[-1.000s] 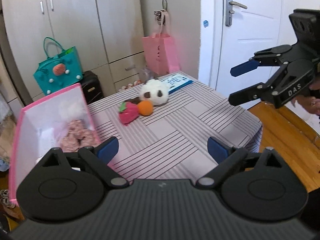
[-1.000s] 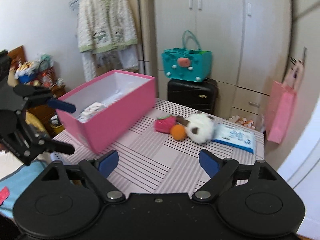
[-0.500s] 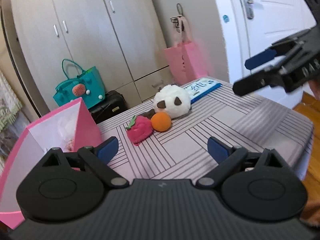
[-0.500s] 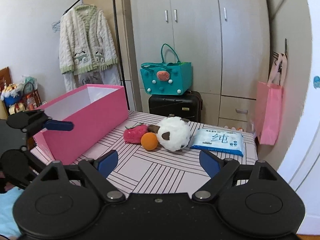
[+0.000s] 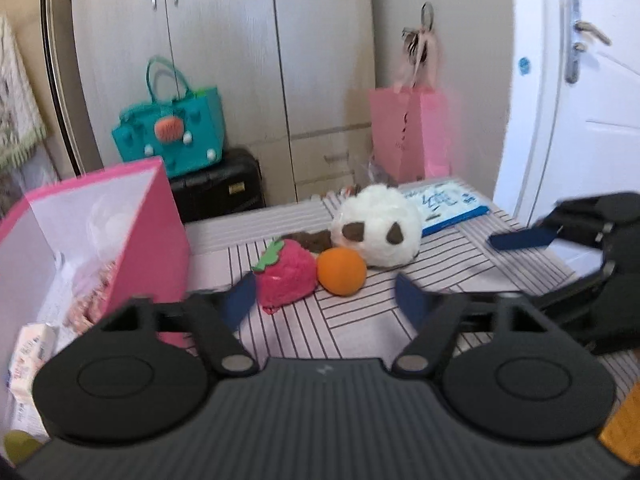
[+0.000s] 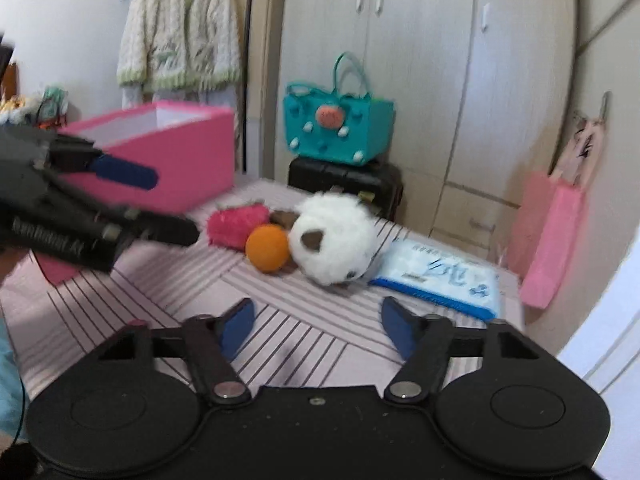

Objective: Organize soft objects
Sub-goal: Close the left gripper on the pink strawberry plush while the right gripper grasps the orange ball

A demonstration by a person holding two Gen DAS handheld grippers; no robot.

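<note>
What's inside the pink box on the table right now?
Through the open top of the pink box, pinkish soft items lie by the near wall, with something pale and fluffy behind. The box walls and blur hide the rest of its contents.

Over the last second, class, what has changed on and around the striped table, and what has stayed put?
Both grippers dropped toward the table, jaws closing on nothing: left gripper, right gripper. Nothing was taken or released. The strawberry plush, orange ball, white plush and pink box stayed put.

Fluffy white plush (image 5: 378, 226), smooth orange ball (image 5: 341, 272), striped cloth tablecloth (image 5: 360, 320).
</note>
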